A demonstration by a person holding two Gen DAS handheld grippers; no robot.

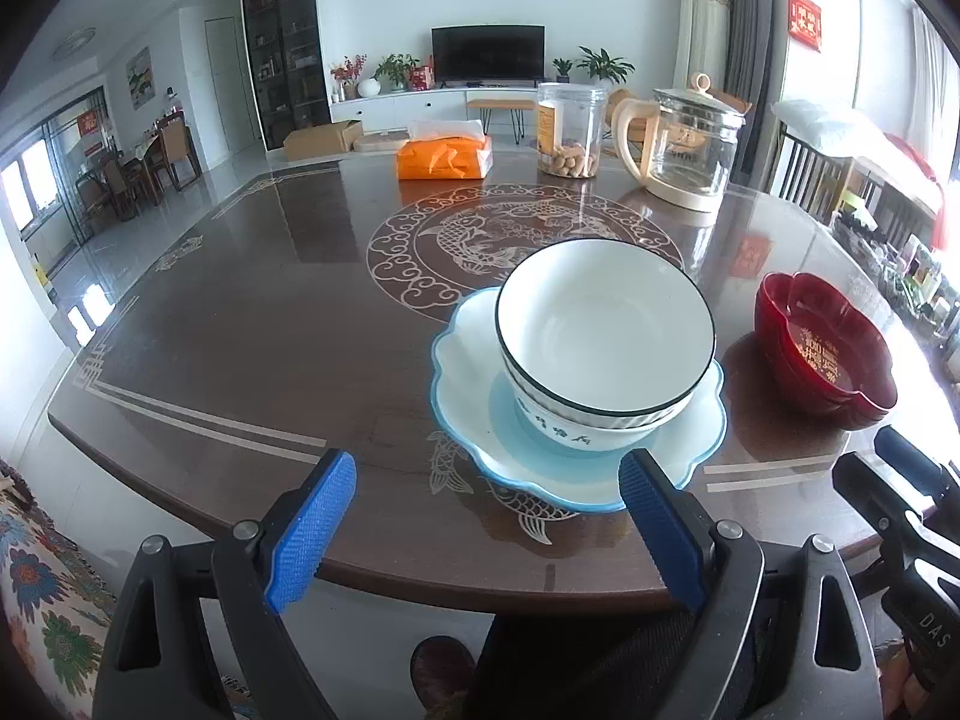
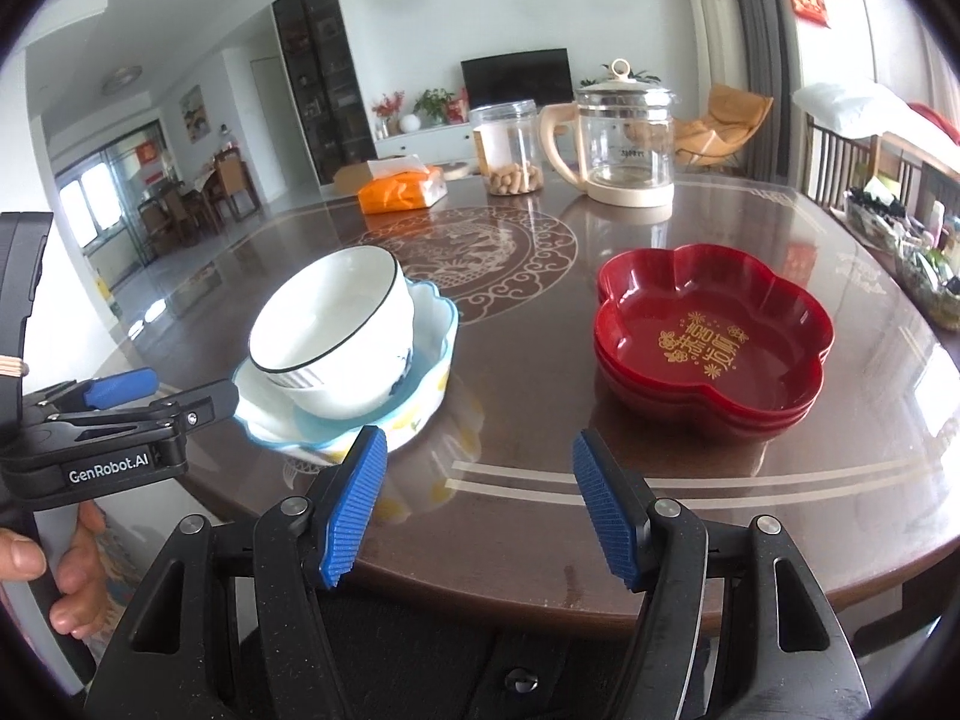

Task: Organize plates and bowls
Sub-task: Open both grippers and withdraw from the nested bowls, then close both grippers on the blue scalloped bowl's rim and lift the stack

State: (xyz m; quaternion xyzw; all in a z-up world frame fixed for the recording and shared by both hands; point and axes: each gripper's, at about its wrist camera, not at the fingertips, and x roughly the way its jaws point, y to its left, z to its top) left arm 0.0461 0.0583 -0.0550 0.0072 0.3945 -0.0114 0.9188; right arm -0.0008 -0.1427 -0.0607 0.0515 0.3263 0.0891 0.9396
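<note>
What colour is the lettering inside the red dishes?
Gold, on the red dishes; clearest in the right wrist view.

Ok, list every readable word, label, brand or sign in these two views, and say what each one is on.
"GenRobot.AI": on the left gripper body, right wrist view.
"DAS": on the right gripper's body, left wrist view; it may be cut off.
Gold characters in the red plates: too stylised to read.
Blue characters on the white bowl: unreadable.
Jar label, kettle print, red wall sign: too small or blurred.
</note>
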